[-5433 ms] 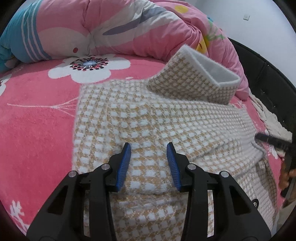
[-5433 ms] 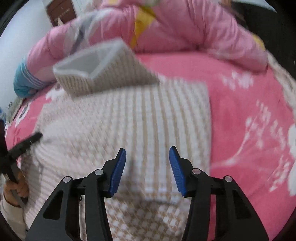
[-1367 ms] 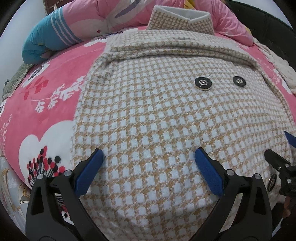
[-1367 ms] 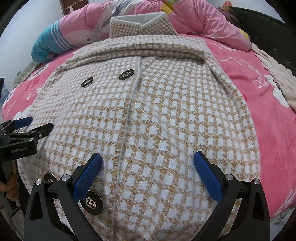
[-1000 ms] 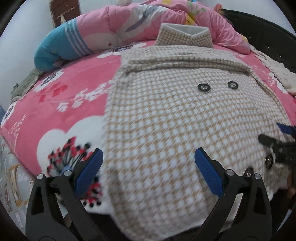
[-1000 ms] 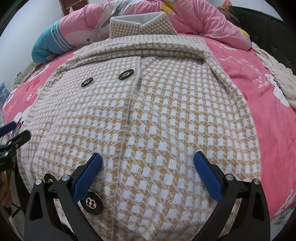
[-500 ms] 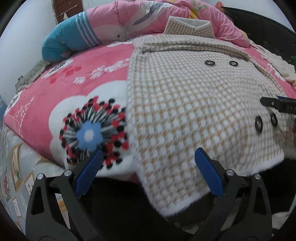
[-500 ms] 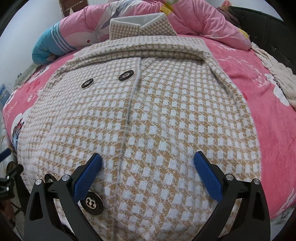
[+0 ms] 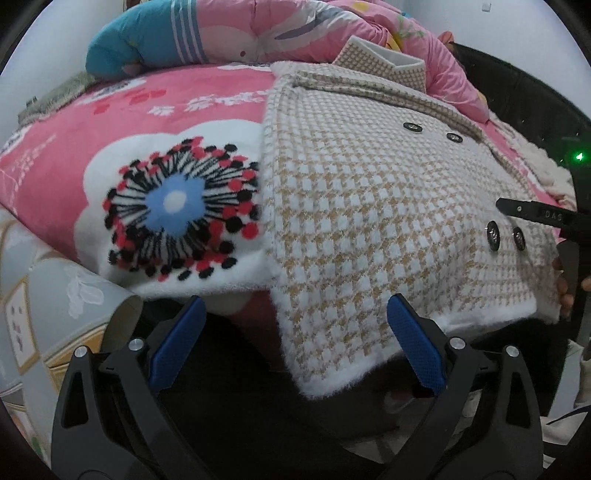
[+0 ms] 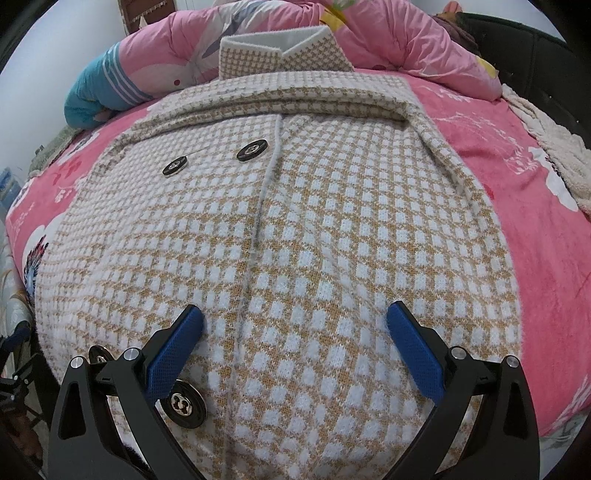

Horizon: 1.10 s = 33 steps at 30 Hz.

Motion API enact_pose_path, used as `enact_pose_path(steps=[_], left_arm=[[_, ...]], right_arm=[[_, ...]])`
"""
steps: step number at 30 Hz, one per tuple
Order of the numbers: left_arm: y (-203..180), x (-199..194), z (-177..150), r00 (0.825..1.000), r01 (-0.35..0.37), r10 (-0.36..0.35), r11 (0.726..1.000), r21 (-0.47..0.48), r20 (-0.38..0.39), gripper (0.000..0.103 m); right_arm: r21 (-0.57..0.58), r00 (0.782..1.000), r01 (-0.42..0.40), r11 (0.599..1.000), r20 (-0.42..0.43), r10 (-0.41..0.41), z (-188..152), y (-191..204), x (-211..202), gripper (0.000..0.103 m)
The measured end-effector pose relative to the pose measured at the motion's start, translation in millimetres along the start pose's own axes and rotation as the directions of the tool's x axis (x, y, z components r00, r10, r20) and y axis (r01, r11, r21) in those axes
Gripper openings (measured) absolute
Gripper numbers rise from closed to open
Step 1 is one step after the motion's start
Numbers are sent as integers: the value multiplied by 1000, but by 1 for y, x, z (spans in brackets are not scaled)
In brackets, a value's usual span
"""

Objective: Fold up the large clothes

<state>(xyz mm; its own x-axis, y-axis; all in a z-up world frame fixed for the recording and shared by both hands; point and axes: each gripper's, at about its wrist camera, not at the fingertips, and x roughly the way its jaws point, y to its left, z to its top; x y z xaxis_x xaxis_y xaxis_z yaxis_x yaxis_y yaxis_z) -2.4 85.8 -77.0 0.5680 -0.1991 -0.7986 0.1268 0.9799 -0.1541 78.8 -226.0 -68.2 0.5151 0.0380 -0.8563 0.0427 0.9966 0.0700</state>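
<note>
A beige-and-white houndstooth coat [image 9: 369,206] lies front up on the pink bed, collar [image 9: 384,62] at the far end, its hem hanging over the near bed edge. It fills the right wrist view [image 10: 332,240], with dark buttons [image 10: 252,150] along the front seam. My left gripper [image 9: 295,343] is open and empty, below and in front of the coat's left hem corner. My right gripper [image 10: 295,343] is open and empty, low over the coat's lower front. The right gripper's black finger shows at the right of the left wrist view [image 9: 535,212].
A pink flowered blanket [image 9: 166,195] covers the bed. A rolled pink and blue quilt [image 9: 207,33] lies behind the collar. A cream knit throw [image 10: 554,147] lies at the right. The bed's grey patterned side [image 9: 44,306] drops at the left. A dark headboard [image 10: 535,55] stands at the far right.
My left gripper has pulled back and down off the coat to below the hem at the bed edge. My right gripper has stayed over the lower front. Both stay open.
</note>
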Motion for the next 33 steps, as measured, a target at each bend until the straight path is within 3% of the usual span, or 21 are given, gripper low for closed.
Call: enact_pose_path(steps=[1,6,13,18,22,33], left_arm=[[2,2,1,1000,13,-13,1000,-4,-8,80],[7,22,-1,992,100,-103,994,-49,-69,61],[8,40,-2,977,173,-184,980,-102,-110,51],[3,35,-1,951,283,-294,953,-112,-97,50],[1,47,1,956,245,-261,962,-121,-137,50],[-6,42,1,952,267,-281,956,-118,-121,51]], right_arm=[[0,1000,1,1000,0,-1,1,0,0,97],[-2,1000,1,1000,-3,-1,1,-2,0,97],[-3,1000,3,1000,-4,-3,2,-1,0,97],[-1,1000,4,1000,-3,-4,2,-1,0,97],[0,1000,7,1000,5,-7,0,0,0,97],[0,1000,6,1000,5,-6,-1,0,0,97]])
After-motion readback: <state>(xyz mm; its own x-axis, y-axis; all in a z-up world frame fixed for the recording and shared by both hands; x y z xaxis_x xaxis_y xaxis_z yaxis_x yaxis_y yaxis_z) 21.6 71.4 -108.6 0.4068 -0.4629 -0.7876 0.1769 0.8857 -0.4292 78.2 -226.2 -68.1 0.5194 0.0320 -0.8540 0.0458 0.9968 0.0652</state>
